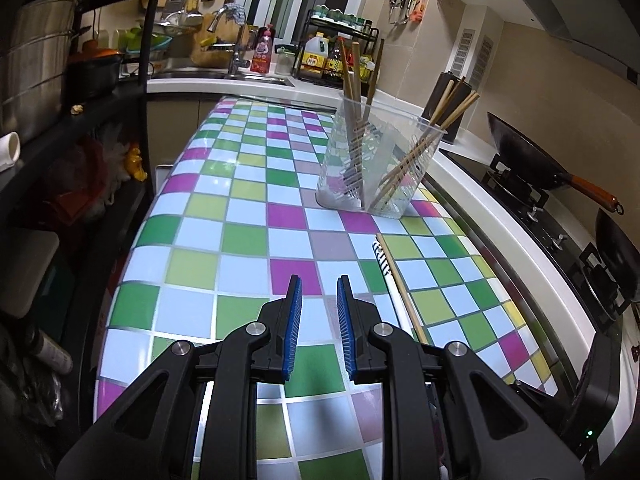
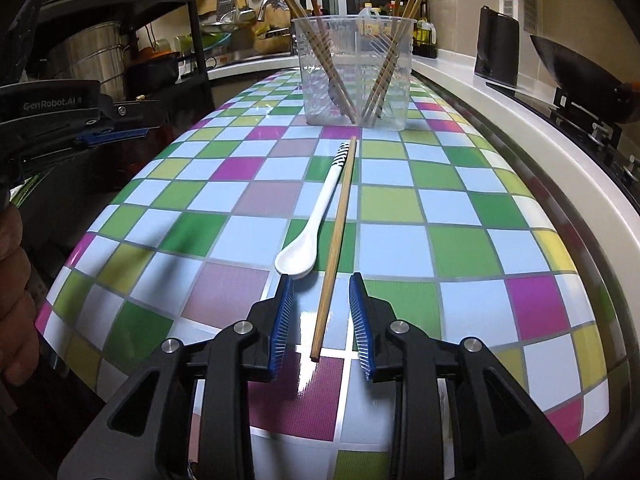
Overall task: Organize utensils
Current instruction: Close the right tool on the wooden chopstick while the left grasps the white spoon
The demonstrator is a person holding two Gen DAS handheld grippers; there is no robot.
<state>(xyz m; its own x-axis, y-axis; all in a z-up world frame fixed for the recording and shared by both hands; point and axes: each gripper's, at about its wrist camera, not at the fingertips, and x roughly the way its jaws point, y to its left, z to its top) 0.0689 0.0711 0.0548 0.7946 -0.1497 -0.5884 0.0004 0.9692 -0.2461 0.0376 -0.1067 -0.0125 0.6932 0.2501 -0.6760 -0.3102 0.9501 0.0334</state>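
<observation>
Seen from the right wrist camera, taking the clear plastic container (image 2: pixel 352 72) as landmark. Far left of it: the left gripper (image 2: pixel 114 135), side-on at the picture's edge, blue pads facing inward, a person's hand (image 2: pixel 14 296) below it. Viewed through its own camera, left gripper (image 1: pixel 319 280) empty, jaws a narrow gap apart, nothing between the pads, hovering above the checkered tablecloth (image 1: pixel 240 216). Nearer the camera than the container, just left of its middle: a white spoon (image 2: pixel 316 216), flat on the tablecloth (image 2: pixel 460 240), striped handle end toward the container, bowl toward the camera. Immediately right of the spoon, close alongside it: a single wooden chopstick (image 2: pixel 336 240), also flat, far tip short of the container's base, near end between the right gripper's pads. Right gripper (image 2: pixel 322 280) spread apart, pads clear of the chopstick on both sides, left pad tip just at the spoon's bowl; contact there impossible to judge. Inside the container: chopsticks (image 2: pixel 320 52) leaning left, more chopsticks (image 2: pixel 396 44) leaning right. Right of the container, beyond the white counter edge: a dark wok (image 2: pixel 576 68) on the stove.
</observation>
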